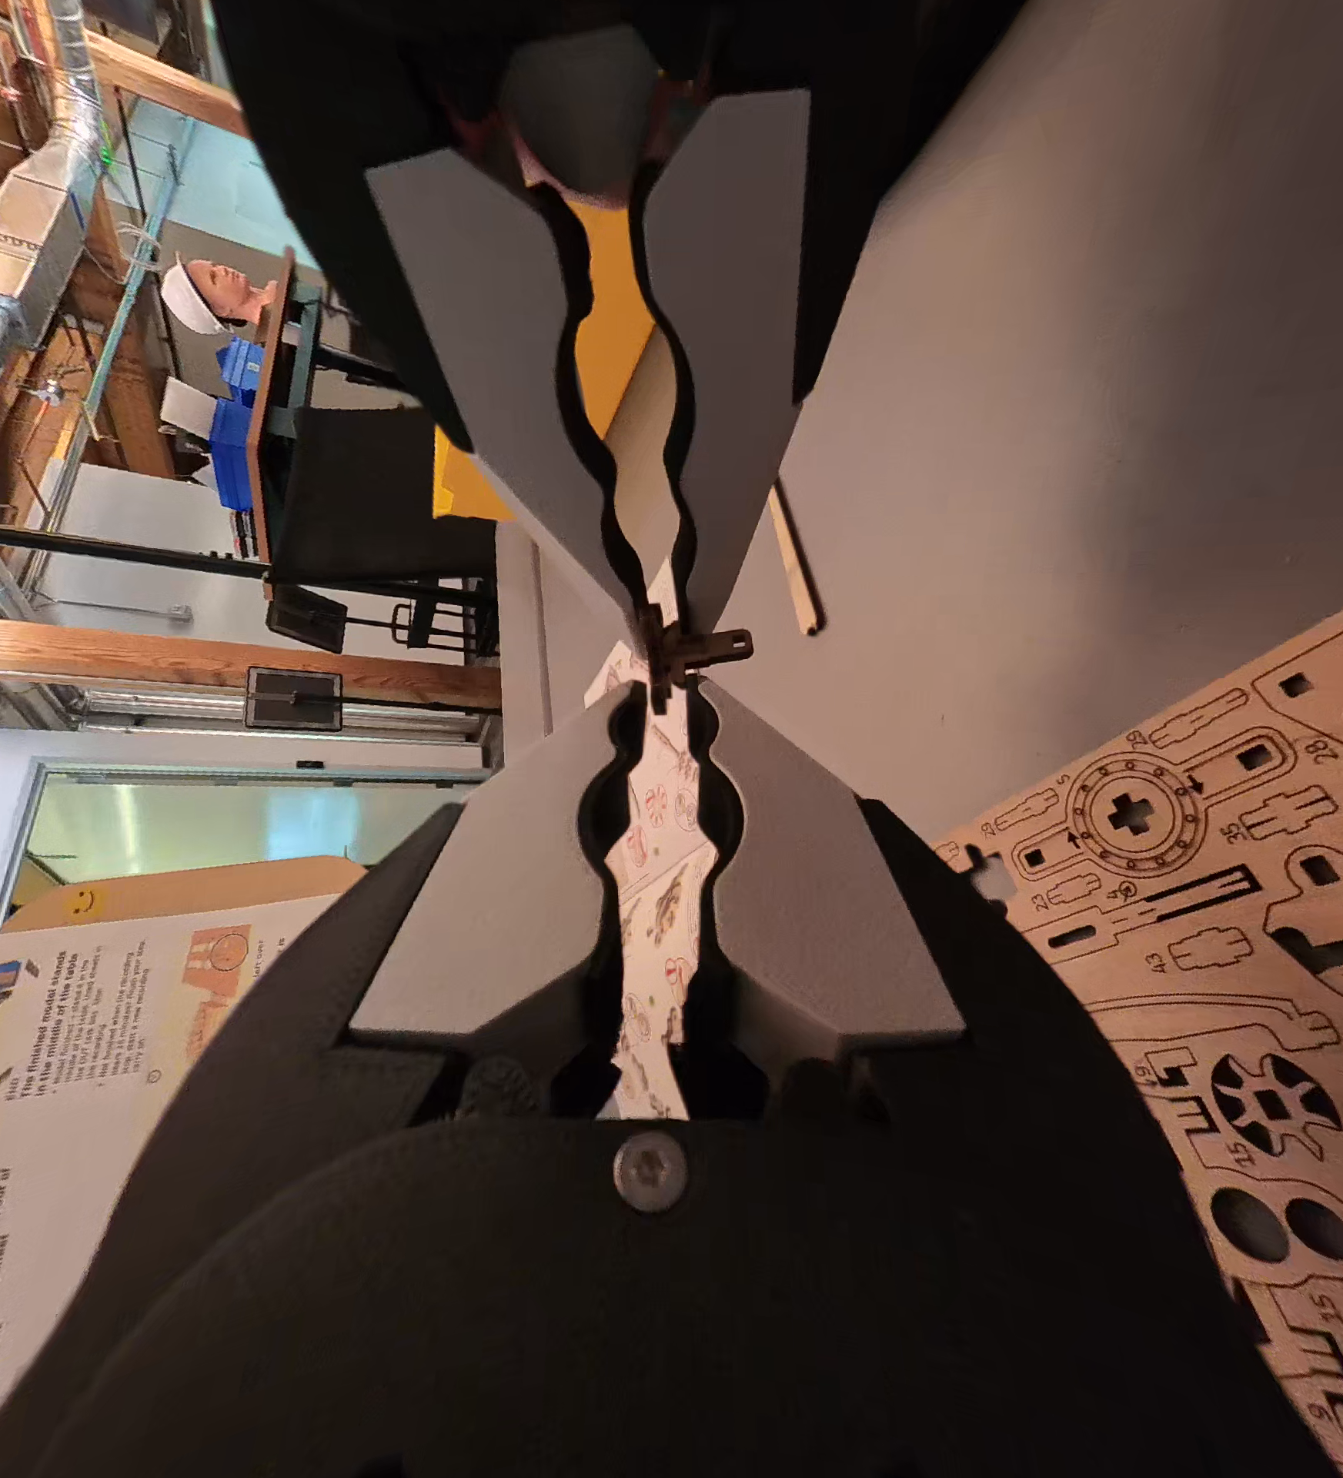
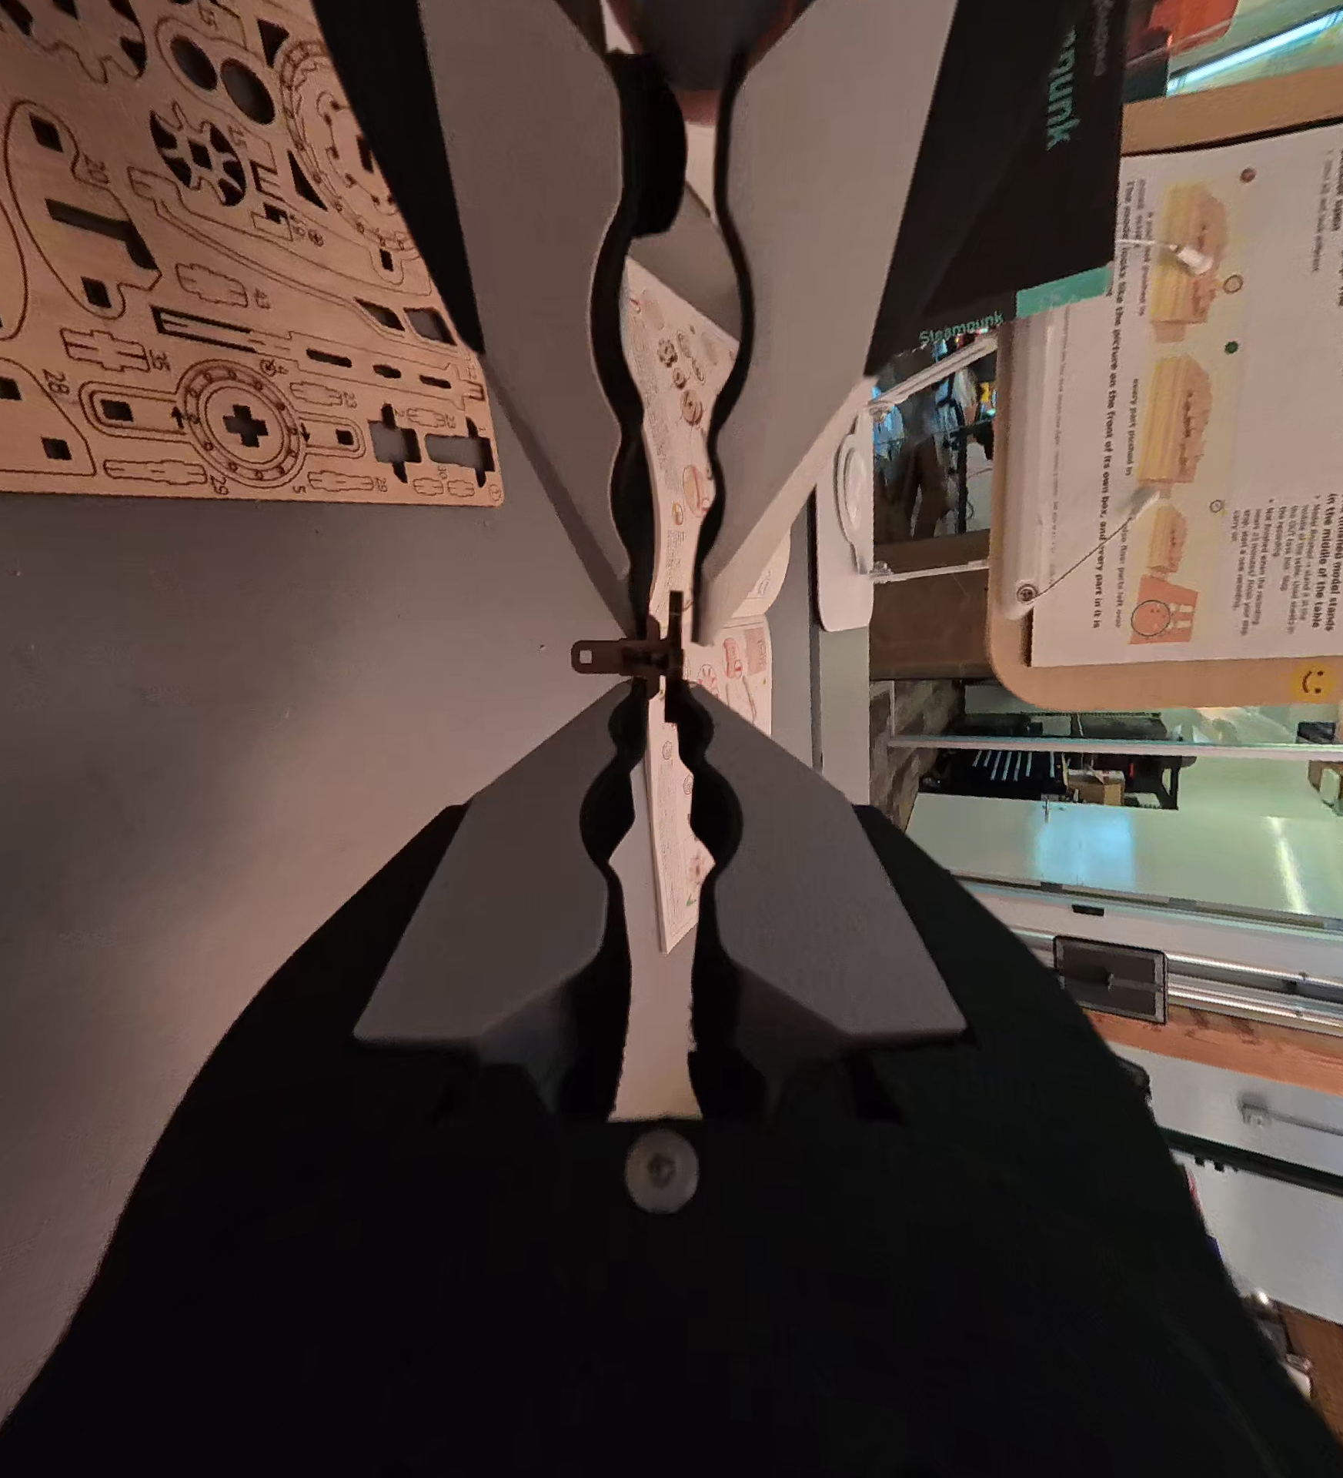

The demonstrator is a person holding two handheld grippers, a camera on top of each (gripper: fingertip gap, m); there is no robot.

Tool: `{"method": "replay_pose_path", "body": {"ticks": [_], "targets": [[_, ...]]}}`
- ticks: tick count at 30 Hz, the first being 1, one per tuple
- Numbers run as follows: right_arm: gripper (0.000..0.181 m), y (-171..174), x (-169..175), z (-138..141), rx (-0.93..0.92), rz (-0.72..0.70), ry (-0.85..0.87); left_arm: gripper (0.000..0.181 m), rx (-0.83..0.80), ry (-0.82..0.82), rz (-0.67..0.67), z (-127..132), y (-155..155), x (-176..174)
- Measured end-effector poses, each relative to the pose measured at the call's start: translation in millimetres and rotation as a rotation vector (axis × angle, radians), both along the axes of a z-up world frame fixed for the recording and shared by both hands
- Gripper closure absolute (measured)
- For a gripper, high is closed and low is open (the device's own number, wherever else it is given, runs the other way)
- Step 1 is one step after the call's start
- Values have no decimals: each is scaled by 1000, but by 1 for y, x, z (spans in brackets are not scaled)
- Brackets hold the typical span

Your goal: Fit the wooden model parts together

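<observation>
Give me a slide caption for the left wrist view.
Both grippers pinch small wooden parts tip to tip above the grey table.

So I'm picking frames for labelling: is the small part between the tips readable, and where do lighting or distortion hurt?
Left wrist view: the small wooden parts are backlit, a dark silhouette; the plywood sheet is sharp and warmly lit. Right wrist view: the same parts are again dark against the grey table; the lower gripper body is nearly black. Both: wide-angle bending at the edges.
</observation>
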State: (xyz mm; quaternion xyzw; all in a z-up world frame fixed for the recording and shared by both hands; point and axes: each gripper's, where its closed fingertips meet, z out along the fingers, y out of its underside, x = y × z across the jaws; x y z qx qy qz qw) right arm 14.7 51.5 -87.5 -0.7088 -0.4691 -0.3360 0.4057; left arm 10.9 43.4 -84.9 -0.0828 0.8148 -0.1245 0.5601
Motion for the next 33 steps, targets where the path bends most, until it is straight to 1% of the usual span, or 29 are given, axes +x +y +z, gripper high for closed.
{"method": "replay_pose_path", "body": {"ticks": [2,6,8,11,13,15,20,25,29,33], "targets": [[176,1,1,-3,-12,-30,7,173,42,9,28,-3,2,1],[175,2,-1,-8,-31,-79,8,176,164,27,133,-14,13,7],[176,3,-3,-9,-28,-85,11,176,189,19,140,-15,14,8],[175,3,-1,-8,-36,-110,68,175,141,25,155,-14,14,9],[175,3,1,-9,-43,-111,85,174,136,16,160,-13,14,10],[175,5,8,-11,-43,-144,60,172,150,5,156,-13,13,10],[175,6,9,-10,-34,-151,53,175,166,-8,157,-12,11,10],[175,7,8,-12,-33,-146,34,175,192,-10,147,-13,13,10],[175,8,7,-13,-30,-119,48,176,174,5,155,-15,16,10],[175,7,1,-6,-9,-72,118,176,141,0,163,-13,22,11]]}}
